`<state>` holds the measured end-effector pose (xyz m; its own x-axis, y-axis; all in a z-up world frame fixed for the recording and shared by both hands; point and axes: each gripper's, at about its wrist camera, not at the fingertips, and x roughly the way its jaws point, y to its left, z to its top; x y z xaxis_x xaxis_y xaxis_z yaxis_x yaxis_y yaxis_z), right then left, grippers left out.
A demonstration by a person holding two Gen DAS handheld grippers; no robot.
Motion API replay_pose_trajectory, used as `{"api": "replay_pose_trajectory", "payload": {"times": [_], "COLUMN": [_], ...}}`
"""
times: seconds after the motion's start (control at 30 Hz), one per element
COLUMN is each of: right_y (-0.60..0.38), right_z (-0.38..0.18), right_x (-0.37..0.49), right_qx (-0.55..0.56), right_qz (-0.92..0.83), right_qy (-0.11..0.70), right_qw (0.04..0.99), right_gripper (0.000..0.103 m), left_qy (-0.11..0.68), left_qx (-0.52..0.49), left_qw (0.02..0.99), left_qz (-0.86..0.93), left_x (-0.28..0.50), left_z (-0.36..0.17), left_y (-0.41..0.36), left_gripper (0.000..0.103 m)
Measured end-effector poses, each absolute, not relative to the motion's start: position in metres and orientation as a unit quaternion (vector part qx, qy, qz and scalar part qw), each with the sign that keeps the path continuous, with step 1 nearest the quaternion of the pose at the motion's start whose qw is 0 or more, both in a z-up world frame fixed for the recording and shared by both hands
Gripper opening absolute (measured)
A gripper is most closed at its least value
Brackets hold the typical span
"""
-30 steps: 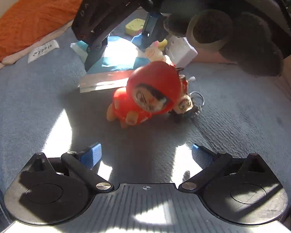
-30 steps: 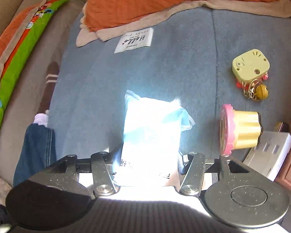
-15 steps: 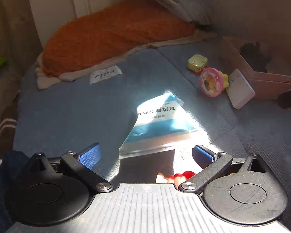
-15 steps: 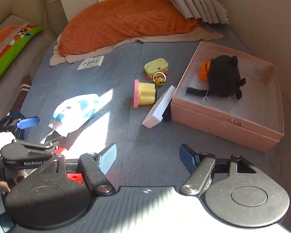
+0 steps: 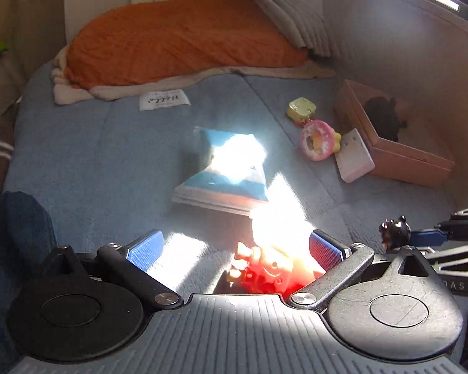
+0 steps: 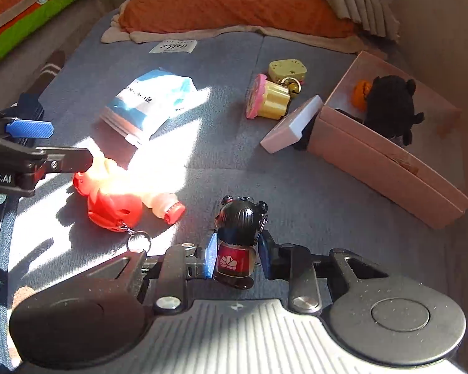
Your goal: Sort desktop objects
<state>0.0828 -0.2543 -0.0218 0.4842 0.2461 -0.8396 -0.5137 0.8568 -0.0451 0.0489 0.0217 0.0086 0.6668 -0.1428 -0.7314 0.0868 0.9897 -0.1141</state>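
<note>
Right wrist view showed the right gripper (image 6: 237,254) closing its jaws on the black-haired doll (image 6: 238,243), the left gripper (image 5: 234,249) gaping over the red figure (image 5: 265,271), and seemingly only the black plush (image 6: 390,106) sat boxed in the pink box (image 6: 390,168).

Black-haired doll keychain (image 6: 238,243) upright between closing blue pads; red figure (image 6: 112,199) lying nearby.

1. A white fabric tag (image 6: 173,46) on the blue-grey mat reads "Hello" in script, seen upside down in both views; its smaller print is too small to read.
2. The left gripper (image 6: 31,129) shows "obot.AI" in white on its black body, the start cut off.
3. The blue-and-white packet (image 6: 146,101) bears dark printed characters, not legible.
4. The right gripper (image 5: 427,238) carries the letters "DAS".
</note>
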Motion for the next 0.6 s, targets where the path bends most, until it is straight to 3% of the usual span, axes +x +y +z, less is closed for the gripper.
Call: {"api": "replay_pose_trajectory", "payload": {"times": [0.13,0.2,0.27,0.33,0.47,0.6], "right_y": [-0.297,-0.309,-0.320,-0.330,-0.337,-0.333], "right_z": [-0.005,0.007,0.016,0.018,0.002,-0.006], "right_x": [0.097,0.091,0.083,0.077,0.083,0.088], "right_qx": [-0.093,-0.092,-0.094,-0.086,-0.076,-0.083], "right_qz": [0.193,0.190,0.186,0.178,0.148,0.145], "right_qy": [0.449,0.431,0.410,0.399,0.416,0.422], "right_qw": [0.868,0.877,0.888,0.895,0.894,0.891], "right_gripper": [0.030,0.039,0.056,0.064,0.064,0.065], "left_qy": [0.410,0.428,0.450,0.459,0.455,0.393], "left_qx": [0.017,0.044,0.079,0.112,0.136,0.186], "left_qw": [0.903,0.893,0.882,0.877,0.879,0.900], "left_qz": [-0.128,-0.131,-0.113,-0.090,-0.052,-0.018], "left_x": [0.031,0.025,0.023,0.025,0.042,0.065], "left_z": [0.009,0.003,-0.009,-0.020,-0.029,-0.019], "left_y": [-0.018,-0.034,-0.044,-0.048,-0.039,-0.037], "left_gripper": [0.102,0.102,0.102,0.102,0.103,0.103]}}
